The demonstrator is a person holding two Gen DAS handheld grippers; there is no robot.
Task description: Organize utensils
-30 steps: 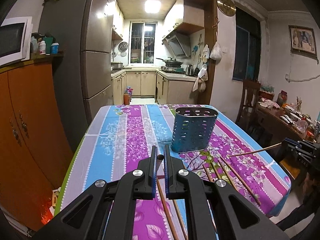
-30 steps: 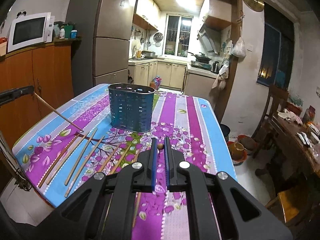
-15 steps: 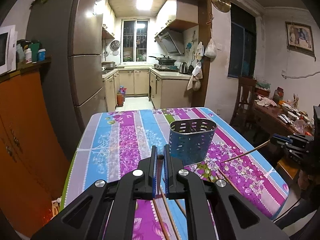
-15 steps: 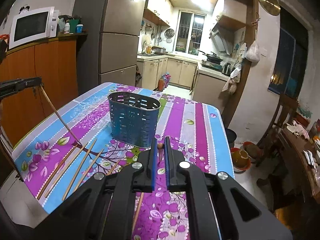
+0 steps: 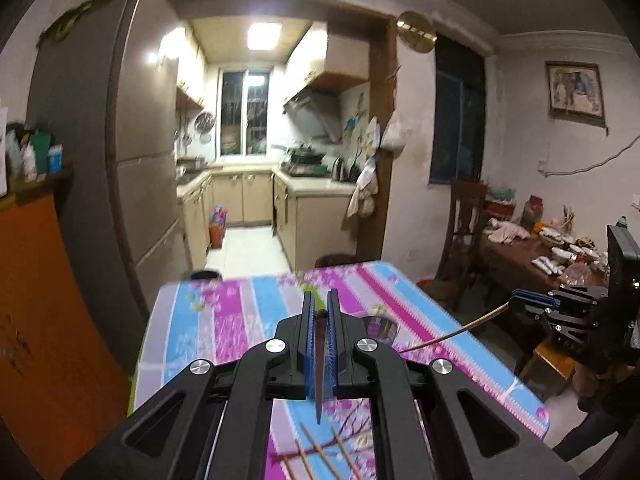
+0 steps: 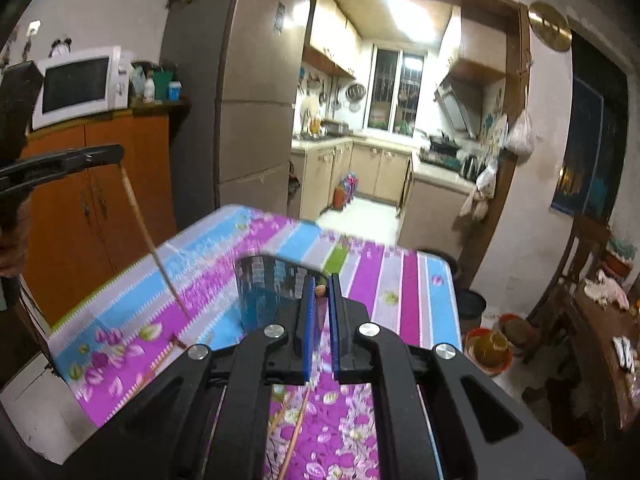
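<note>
From the left wrist, the left gripper (image 5: 319,308) has its jaws pressed together on a dark chopstick (image 5: 318,376), whose thin end hangs down below the blue pads and whose butt peeks out at the tips. Beneath it lies the table (image 5: 240,320) under a cloth striped pink, blue and white with flowers. A few loose chopsticks (image 5: 320,450) lie on the cloth at the bottom of the frame. The holder (image 5: 382,326), a blue perforated cup, is blurred and mostly hidden behind the gripper's right finger. At the right edge the right gripper (image 5: 516,300) comes into view, pinching a pale stick (image 5: 452,334) that slants down toward the table. From the right wrist, the right gripper (image 6: 320,284) is closed on its stick, only the rounded butt showing between the tips. The holder (image 6: 268,288) stands upright on the table (image 6: 404,280), just ahead of the fingers and a little left, streaked by motion blur. At the left edge the left gripper (image 6: 116,153) is above the table, its chopstick (image 6: 152,244) slanting down to the cloth, tip near the holder's base. More loose chopsticks (image 6: 294,436) lie on the cloth under the gripper body.
</note>
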